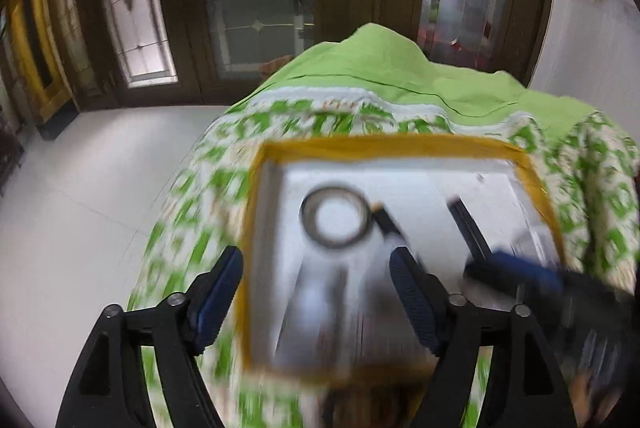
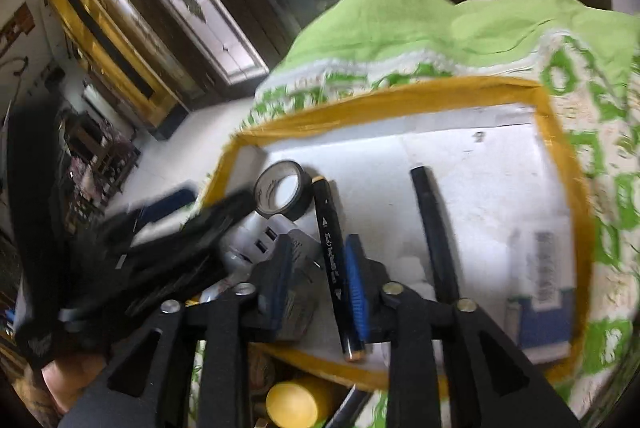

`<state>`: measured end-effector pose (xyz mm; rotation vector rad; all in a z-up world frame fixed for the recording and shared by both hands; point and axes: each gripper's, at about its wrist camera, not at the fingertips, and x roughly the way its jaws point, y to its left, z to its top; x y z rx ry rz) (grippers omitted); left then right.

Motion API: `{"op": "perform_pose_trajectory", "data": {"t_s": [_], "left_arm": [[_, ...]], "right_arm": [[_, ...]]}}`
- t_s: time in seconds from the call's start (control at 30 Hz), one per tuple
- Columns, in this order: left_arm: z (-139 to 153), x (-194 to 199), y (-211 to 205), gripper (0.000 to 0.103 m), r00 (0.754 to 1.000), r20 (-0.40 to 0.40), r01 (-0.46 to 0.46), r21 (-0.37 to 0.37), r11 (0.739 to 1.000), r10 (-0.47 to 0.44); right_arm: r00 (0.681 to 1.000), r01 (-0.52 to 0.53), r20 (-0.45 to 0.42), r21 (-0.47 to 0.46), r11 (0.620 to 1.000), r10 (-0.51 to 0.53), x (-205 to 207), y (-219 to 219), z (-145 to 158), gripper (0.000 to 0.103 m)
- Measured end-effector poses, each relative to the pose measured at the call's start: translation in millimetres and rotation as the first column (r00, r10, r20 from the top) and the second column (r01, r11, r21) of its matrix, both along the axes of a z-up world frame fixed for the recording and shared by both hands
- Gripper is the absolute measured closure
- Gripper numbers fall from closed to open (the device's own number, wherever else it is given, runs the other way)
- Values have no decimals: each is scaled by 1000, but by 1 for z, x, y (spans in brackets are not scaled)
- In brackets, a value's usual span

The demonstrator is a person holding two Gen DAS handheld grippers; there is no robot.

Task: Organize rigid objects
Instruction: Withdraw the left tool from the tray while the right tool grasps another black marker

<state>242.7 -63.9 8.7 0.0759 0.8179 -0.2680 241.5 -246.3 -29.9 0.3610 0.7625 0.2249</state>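
A white tray with a yellow taped rim sits on a green patterned cloth. It holds a black tape roll, a black marker, a second black pen and a grey plug adapter. My left gripper stands wide open over the tray's near left part, its pads touching nothing. My right gripper is slightly open above the marker and adapter; the marker lies beside its right pad, not pinched.
A blue and white box with a barcode lies in the tray's right corner. A yellow cylinder sits below the tray's near edge. White floor and dark glass doors lie beyond the cloth. A hand shows at lower left.
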Motion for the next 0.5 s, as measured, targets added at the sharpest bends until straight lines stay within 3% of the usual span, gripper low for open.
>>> {"op": "perform_pose_trajectory", "data": {"t_s": [0.13, 0.27, 0.33, 0.4, 0.5], "left_arm": [[-22, -70, 39, 14, 998, -11, -64, -53, 997, 63], [-55, -106, 50, 14, 988, -130, -88, 3, 996, 88], [-50, -110, 49, 14, 989, -126, -79, -5, 997, 77], [-40, -118, 49, 14, 993, -80, -88, -20, 996, 86], [-42, -129, 50, 14, 991, -100, -91, -30, 995, 88]], "right_arm": [[998, 29, -51, 98, 995, -24, -21, -13, -8, 67], [991, 23, -134, 146, 989, -3, -41, -15, -23, 66], [993, 19, -122, 137, 990, -2, -55, -15, -19, 67], [991, 9, -132, 202, 979, 18, -68, -18, -19, 67], [990, 3, -135, 218, 976, 27, -91, -23, -23, 67]]}}
